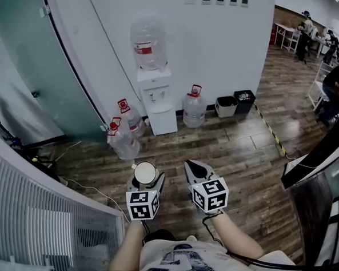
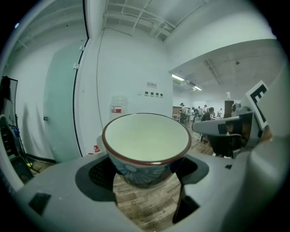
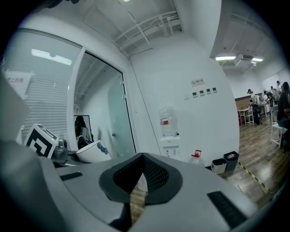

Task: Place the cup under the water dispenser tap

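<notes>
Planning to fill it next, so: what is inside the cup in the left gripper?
Nothing shows inside the cup: the head view looks down onto a bare pale interior. In the left gripper view, the near rim covers the bottom.

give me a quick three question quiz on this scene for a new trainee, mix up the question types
1. True or false: the cup has already been set down at the water dispenser.
2. What holds the cup? A the left gripper; B a bare hand; C nothing, it stands on a table.
3. How many red-capped water jugs stand on the floor beside the dispenser?
Key: 1 false, it is held in the air well short of the dispenser. 2 A. 3 three: in the head view, two to the dispenser's left and one to its right.
</notes>
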`<state>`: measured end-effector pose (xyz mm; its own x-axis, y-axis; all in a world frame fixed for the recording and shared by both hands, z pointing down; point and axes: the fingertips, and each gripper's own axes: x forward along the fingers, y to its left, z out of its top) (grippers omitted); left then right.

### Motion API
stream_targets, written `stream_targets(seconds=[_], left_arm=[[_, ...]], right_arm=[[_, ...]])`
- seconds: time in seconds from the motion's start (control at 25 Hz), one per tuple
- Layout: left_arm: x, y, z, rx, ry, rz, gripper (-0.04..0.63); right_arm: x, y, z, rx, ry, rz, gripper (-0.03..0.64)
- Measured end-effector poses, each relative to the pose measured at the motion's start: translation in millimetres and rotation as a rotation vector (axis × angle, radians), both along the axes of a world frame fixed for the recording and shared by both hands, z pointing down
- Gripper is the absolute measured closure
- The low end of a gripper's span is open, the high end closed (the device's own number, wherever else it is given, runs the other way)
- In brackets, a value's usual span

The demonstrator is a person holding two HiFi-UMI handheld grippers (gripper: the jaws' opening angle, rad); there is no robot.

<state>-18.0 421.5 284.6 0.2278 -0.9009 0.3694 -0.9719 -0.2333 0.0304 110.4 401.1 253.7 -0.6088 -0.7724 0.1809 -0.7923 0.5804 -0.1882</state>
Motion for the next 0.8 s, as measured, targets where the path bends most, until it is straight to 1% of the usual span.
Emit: stream_targets(seconds=[0.2, 0.36, 0.6, 0.8], left_arm=[[16, -8, -3, 0.003, -0.015, 0.013, 0.175], [17, -24, -2, 0.001, -0.014, 0.016, 0.175], [7, -56, 3, -0.001, -0.009, 0.024, 0.175], [-13, -108, 13, -0.010, 0.010, 0.041, 0.175]], right_arm=[[11, -6, 0, -0.002, -0.005, -0.003, 0.597], [9, -20, -1, 0.001, -0.007, -0.007, 0.597], [0, -54, 8, -0.016, 0.000, -0.002, 0.597], [-21, -103, 18, -0.032, 0.024, 0.000, 0.597]])
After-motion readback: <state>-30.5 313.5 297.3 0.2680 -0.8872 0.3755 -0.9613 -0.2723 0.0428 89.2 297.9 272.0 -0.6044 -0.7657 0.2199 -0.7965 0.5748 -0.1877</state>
